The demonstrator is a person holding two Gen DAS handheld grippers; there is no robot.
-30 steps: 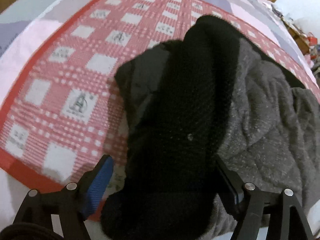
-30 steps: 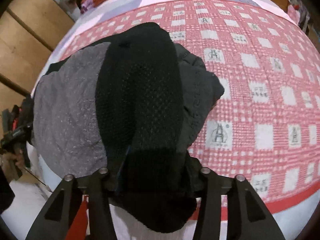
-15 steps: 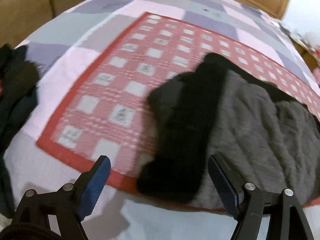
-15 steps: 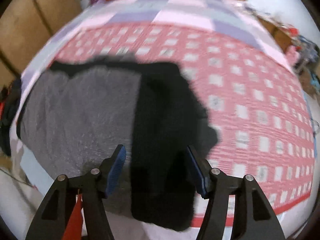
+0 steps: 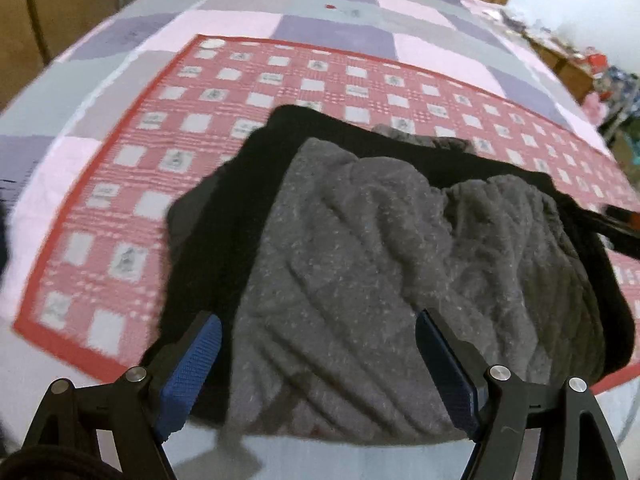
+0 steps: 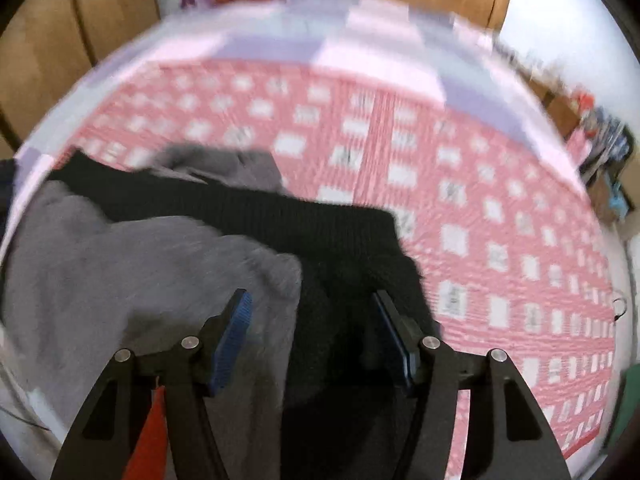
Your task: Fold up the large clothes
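A second ago both tongs were low and close to the black part of the garment, and it filled most of each view. Now both are higher and farther back, so much more of the bed shows. The left tongs [image 5: 318,364] were already wide apart with black cloth lying between their pads; now grey cloth lies under the gap instead, and nothing touches the blue pads [image 5: 192,376]. The right tongs [image 6: 314,338] had their pads closed in on the black fold. Now they have let go, the gap is wider, and the cloth lies loose below them.

The garment [image 5: 384,264] is a big thick thing, grey and fuzzy on the inside [image 5: 360,280] and black on the outside [image 5: 224,236]. It lies folded in a heap on the red and white checked blanket [image 5: 132,184], near the front edge of the bed [image 5: 332,24].

In the left view its long side runs across the picture, from the left tongs toward the right edge. A black band runs along its far edge [image 6: 256,208], and a black strip [image 6: 344,292] runs down toward the right tongs. In the right view the grey part is on the left and the black part on the right. That view is blurry.
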